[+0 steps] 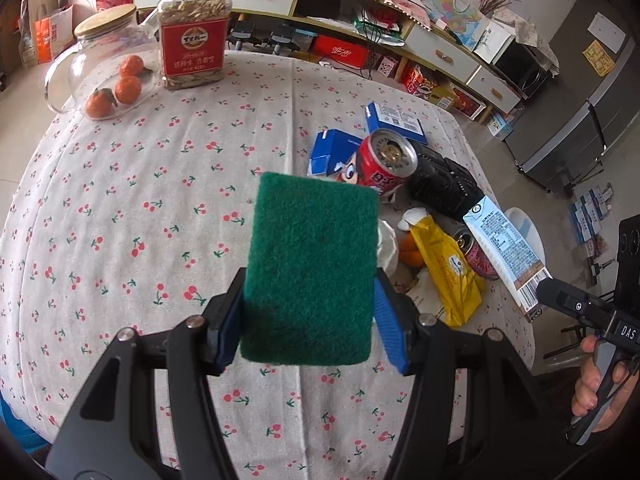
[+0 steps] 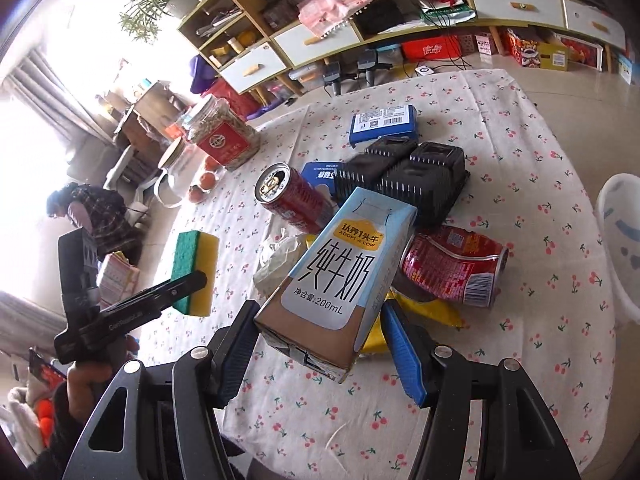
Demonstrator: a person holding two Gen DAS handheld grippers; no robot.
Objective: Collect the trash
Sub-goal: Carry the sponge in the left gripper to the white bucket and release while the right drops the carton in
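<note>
The right gripper (image 2: pixel 320 344) is clamped on a small milk carton (image 2: pixel 340 276), lifted off the worktop (image 2: pixel 520 160) with its long axis pointing forward and up, away from the fingers. The left gripper (image 1: pixel 308 312) is closed on a green-and-yellow sponge (image 1: pixel 312 268), held above bare cloth on the near-left side. What the coming move seems to turn on is the white bin (image 2: pixel 620 240), just off the worktop's right edge: it lies to the right of the carton, so the right hand is the nearer one. Below the carton sits the rest of the litter: a crushed red can (image 2: pixel 456 268), another red can (image 2: pixel 292 196), a yellow wrapper (image 1: pixel 448 272), crumpled tissue (image 2: pixel 280 256), black plastic trays (image 2: pixel 408 176) and blue boxes (image 2: pixel 384 122). Nothing stands between carton and bin, as far as I can judge.
</note>
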